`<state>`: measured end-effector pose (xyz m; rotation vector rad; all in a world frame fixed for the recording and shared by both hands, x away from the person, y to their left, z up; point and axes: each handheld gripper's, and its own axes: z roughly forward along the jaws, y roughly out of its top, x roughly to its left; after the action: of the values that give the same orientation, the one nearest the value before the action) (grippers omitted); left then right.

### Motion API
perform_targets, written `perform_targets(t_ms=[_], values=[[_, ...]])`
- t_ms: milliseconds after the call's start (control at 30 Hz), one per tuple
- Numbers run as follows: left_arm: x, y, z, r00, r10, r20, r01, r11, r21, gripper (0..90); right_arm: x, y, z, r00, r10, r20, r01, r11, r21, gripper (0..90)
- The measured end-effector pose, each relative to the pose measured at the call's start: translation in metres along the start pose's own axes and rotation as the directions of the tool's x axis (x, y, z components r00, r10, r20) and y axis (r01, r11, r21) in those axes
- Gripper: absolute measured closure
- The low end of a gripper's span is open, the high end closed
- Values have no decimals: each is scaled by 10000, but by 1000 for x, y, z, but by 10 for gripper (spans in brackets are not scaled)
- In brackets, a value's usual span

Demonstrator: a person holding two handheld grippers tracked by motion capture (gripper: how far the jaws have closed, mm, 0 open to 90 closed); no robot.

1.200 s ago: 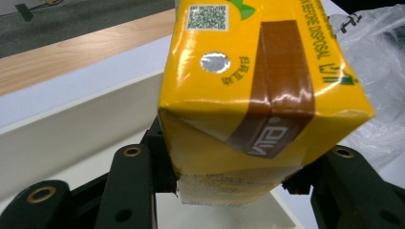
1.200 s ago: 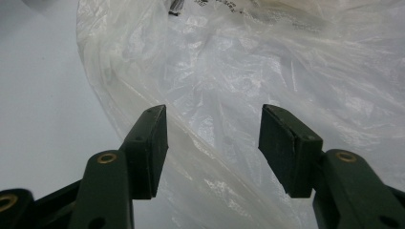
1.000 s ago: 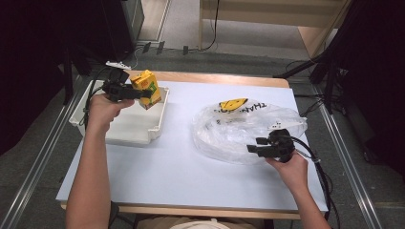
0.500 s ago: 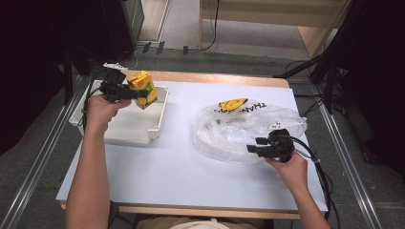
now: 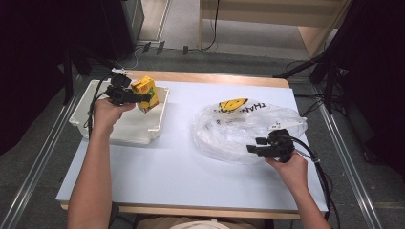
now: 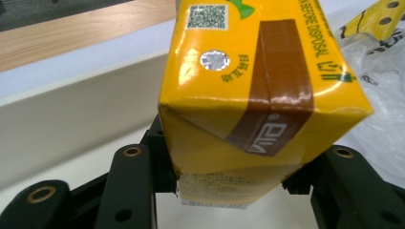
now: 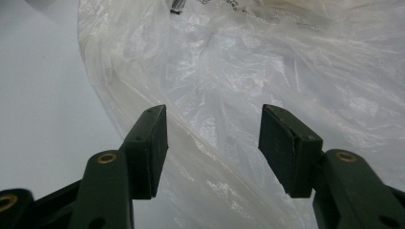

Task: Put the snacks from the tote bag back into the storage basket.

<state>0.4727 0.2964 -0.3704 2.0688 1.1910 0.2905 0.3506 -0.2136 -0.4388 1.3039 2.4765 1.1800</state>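
A yellow drink carton point(image 5: 146, 94) with a brown band is held above the white tray point(image 5: 90, 119) at the table's left. My left gripper point(image 5: 138, 98) is shut on the yellow drink carton point(image 6: 258, 95), its jaws pressing the carton's two sides. At the right lies a crumpled clear plastic bag point(image 5: 243, 126) with a yellow print. My right gripper point(image 5: 252, 149) is open at the bag's near edge, and the clear plastic bag point(image 7: 248, 86) lies just beyond its jaws, with nothing between them.
The table has a white top point(image 5: 176, 167) with a wooden far edge point(image 5: 215, 78). Black stands and cables point(image 5: 329, 86) flank the table's right side; dark equipment stands at the far left.
The left gripper has carried the carton slightly toward the tray's right rim. The right gripper has stayed in place at the bag.
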Motion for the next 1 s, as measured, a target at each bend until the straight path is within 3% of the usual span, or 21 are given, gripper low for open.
perform_targets(t_ms=[100,233,1000], values=[[2,-1,4,9999,-109,-49,108,9999,-83,514,1,0,0,10000,21,-21,-20,10000,32,443],[4,-2,9,9998,-63,191,63,10000,-8,514,1,-1,0,10000,-21,-4,21,10000,11,443],[5,-11,36,9996,-53,-260,54,10000,22,512,2,-1,2,10000,-53,-11,53,10000,-9,443]])
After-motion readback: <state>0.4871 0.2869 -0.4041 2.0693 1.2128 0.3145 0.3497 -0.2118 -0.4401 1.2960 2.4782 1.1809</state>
